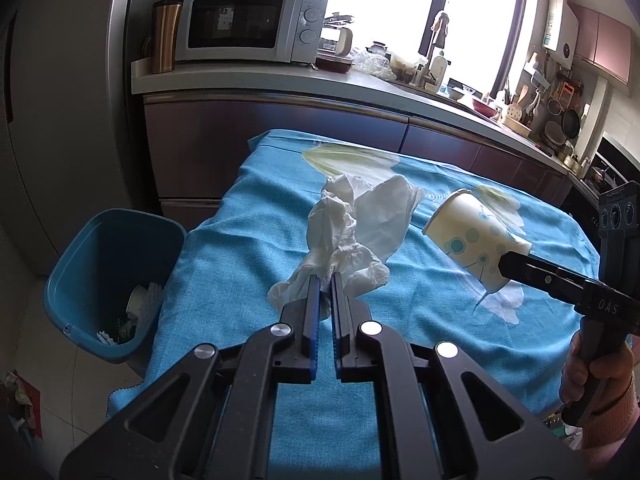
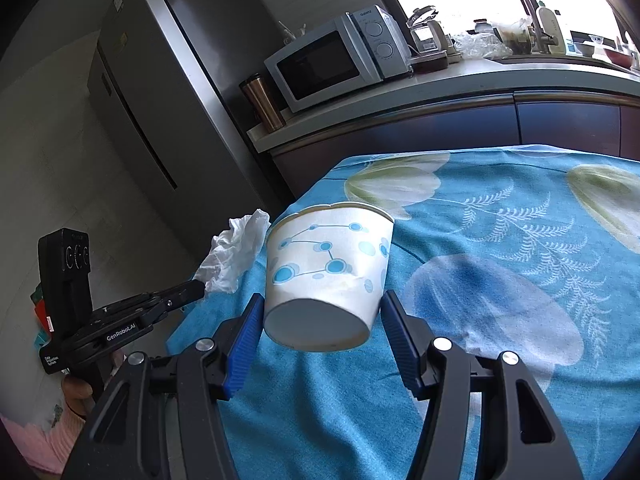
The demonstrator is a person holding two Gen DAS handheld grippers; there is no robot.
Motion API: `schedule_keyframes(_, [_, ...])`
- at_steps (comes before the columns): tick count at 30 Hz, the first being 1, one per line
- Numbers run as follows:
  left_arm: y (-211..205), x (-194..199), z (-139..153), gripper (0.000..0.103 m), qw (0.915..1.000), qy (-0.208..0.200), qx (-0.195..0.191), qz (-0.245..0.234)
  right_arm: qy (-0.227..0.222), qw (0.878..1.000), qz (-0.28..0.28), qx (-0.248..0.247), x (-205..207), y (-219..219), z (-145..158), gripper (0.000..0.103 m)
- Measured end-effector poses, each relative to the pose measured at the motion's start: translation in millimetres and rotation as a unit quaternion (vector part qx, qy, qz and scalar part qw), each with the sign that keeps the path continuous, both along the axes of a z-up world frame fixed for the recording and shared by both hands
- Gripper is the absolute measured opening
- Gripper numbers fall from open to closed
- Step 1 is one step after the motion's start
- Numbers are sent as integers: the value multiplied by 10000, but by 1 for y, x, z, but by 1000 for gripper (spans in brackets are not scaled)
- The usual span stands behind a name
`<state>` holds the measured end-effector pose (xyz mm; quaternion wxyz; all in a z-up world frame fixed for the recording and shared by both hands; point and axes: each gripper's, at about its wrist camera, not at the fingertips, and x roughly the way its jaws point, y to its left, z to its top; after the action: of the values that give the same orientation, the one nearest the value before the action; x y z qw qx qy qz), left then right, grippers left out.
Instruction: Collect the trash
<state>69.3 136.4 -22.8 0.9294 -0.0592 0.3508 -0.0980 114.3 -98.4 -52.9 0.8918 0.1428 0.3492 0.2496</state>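
Left wrist view: the left claw is pinching a crumpled white tissue, jaws nearly closed, above the blue floral table. At 3 o'clock, the right claw is gripping a dotted paper cup by its base. A blue bin is sitting at 9 o'clock.

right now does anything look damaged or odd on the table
The white paper cup with blue dots, clamped in the right claw, is tilted, and its rim looks dented and notched. The left claw pinches a crumpled white tissue. No spill shows.
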Motion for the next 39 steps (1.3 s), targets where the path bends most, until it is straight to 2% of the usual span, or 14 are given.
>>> schedule_keyframes(39, [62, -15, -1, 6, 9969, -25, -85, 777, 14, 9962, 866, -132, 15, 78, 0, 57])
